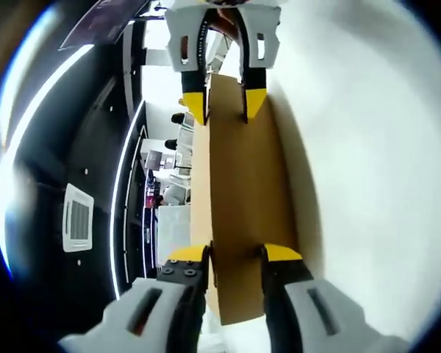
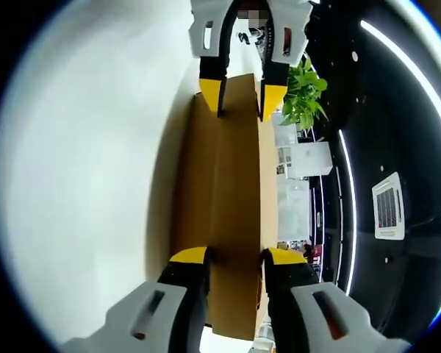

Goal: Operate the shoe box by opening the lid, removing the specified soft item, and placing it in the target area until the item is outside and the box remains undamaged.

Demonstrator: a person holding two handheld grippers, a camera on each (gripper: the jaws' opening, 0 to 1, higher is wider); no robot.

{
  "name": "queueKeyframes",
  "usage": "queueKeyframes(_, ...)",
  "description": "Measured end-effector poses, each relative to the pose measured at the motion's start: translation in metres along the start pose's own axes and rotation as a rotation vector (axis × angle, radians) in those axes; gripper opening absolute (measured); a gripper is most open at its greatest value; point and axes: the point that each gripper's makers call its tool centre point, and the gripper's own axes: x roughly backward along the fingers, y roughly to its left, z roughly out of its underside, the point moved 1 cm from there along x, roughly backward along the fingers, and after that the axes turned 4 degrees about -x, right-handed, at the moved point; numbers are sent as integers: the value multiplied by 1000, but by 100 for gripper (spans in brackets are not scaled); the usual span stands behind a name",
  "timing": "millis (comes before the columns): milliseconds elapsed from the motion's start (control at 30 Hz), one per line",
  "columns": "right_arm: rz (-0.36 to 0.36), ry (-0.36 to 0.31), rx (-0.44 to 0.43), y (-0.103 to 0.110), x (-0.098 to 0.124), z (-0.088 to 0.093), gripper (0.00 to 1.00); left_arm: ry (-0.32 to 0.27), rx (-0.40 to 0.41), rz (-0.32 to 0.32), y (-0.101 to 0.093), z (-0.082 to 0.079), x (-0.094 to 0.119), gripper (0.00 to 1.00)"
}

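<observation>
A brown cardboard shoe box stretches lengthwise between my two grippers. In the left gripper view my left gripper is shut on the box's near end, one yellow-tipped jaw on each side. My right gripper holds the far end the same way. The right gripper view mirrors this. There the right gripper clamps the near end of the box, and the left gripper grips the far end. A fold line runs along the cardboard. The box's inside and any soft item are hidden.
Both views are rolled on their side. A white surface lies along one side of the box. On the other side is a dark ceiling with light strips and an air vent. A green plant and white furniture stand in the background.
</observation>
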Motion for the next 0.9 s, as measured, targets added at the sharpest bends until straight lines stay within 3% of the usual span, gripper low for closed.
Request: queueKeyframes(900,-52,-21,-41,0,3,1,28,-11,7,37,1,-1,1,28)
